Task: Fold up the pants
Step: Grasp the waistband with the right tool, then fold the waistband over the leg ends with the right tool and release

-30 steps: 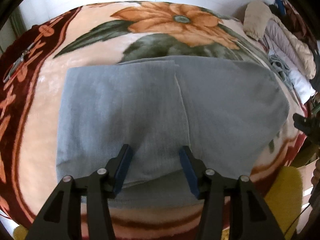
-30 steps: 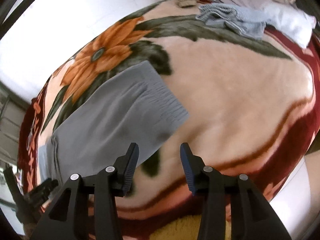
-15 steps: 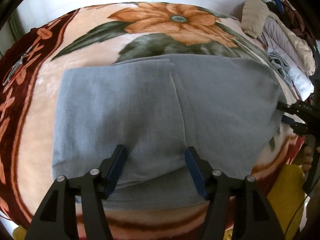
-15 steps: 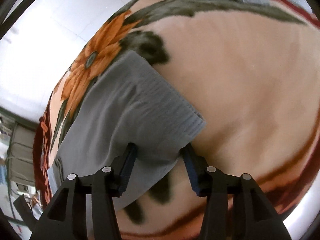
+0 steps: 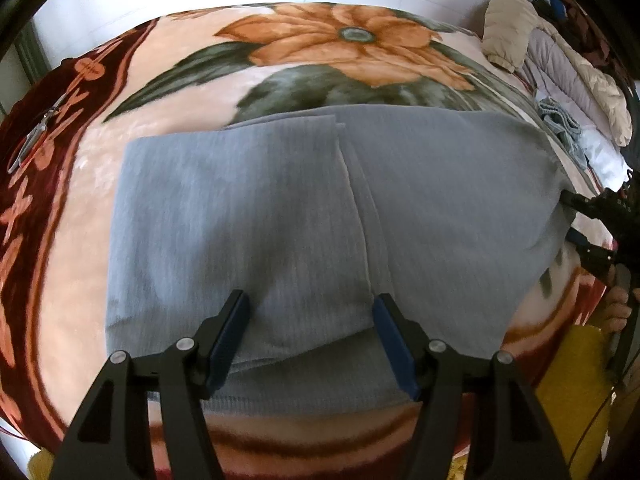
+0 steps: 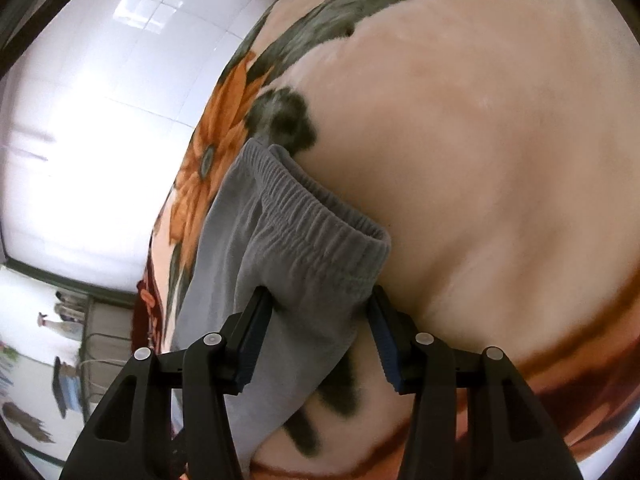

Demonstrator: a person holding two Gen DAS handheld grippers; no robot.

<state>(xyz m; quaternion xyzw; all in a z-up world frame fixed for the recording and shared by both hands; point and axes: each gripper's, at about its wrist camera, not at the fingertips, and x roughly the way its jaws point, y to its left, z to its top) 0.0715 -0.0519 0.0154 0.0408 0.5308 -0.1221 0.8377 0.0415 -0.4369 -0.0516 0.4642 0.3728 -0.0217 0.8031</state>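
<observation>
Closest to me in the left wrist view, my left hand-held gripper [image 5: 310, 334] hovers with its two blue-padded fingers spread wide apart, holding nothing. Between and just beyond those fingers lie the grey pants [image 5: 280, 220], folded over once so that an upper layer covers the left part and its edge runs up the middle as a seam-like line. The near hem of the pants sits just under the fingers, close to the near edge of the bed.

In the right wrist view, my right hand-held gripper [image 6: 320, 330] also has its jaws parted, and the gathered elastic waistband [image 6: 320, 216] end of the pants sits between the fingers. The left finger touches the cloth; I cannot tell whether the right one does. The waistband is lifted a little, with its open mouth showing. From the left view this same gripper appears as a dark shape at the right end of the pants.

The pants rest on a plush floral blanket [image 5: 72, 240] spread over the bed, peach coloured with a dark red border. Farther back, a large orange flower [image 5: 348, 44] with dark green leaves is printed on the blanket, partly covered by the far edge of the pants. At the far right, well apart from the pants, is a pile of clothing [image 5: 560, 68] in beige, grey and white. Behind everything stands a white tiled wall [image 6: 100, 100]
</observation>
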